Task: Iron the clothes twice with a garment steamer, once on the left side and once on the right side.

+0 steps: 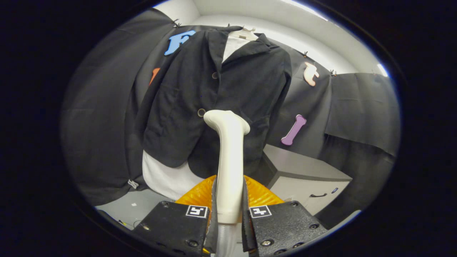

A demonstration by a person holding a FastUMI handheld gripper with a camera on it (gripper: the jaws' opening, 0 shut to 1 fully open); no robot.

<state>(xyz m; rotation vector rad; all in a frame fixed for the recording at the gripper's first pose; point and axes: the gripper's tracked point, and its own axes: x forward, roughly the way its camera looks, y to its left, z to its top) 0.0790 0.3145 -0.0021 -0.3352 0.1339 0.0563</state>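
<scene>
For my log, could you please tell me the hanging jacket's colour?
Black jacket, clearest in the gripper view.

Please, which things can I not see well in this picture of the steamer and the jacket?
- Steamer face: it points away, toward the jacket, so touch or gap cannot be told.
- Steamer base: hidden between the tongs, which are shut on the handle.
- Hanger: mostly covered by the collar.
- White shirt: mostly covered by the jacket.
- Cabinet handle: too small to make out.

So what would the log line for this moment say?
claw: shut on steamer | steamer head: at jacket front, near lower button | jacket: hanging over white shirt
</scene>
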